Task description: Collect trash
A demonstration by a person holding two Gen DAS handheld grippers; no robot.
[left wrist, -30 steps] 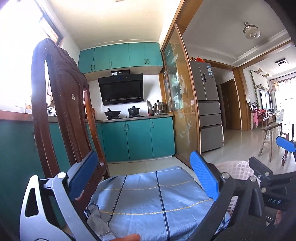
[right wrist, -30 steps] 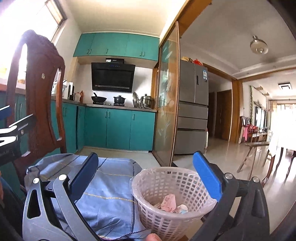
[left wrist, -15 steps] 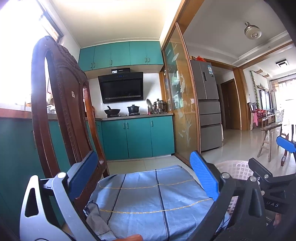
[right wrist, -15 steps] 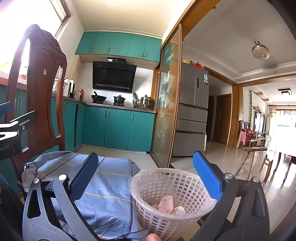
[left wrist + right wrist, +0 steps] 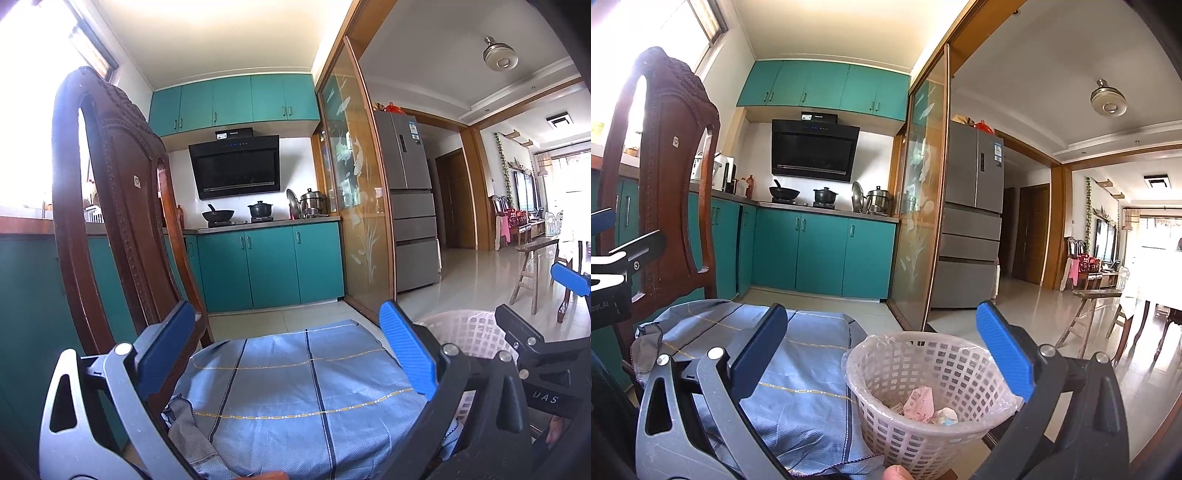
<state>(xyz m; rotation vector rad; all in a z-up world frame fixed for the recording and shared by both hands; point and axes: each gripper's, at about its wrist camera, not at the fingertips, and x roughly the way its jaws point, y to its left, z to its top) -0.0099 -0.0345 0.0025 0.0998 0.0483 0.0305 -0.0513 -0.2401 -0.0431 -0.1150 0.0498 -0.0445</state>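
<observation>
While both cameras tilted up slightly over last second, nothing else changed. Left gripper (image 5: 295, 354): wide, empty, above cloth (image 5: 295, 387). Right gripper (image 5: 882, 354): wide, empty, over basket (image 5: 905, 435). Trash (image 5: 919, 404): inside basket. Collection judged near complete.

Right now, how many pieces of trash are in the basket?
2 visible: a pink wrapper at the middle of the basket floor, and a crumpled white piece beside it to the right. More may be hidden underneath.

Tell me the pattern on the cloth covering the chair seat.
The cloth is light blue with dark blue stripes and thin yellow dashed lines forming a check, clearest in the left wrist view.
</observation>
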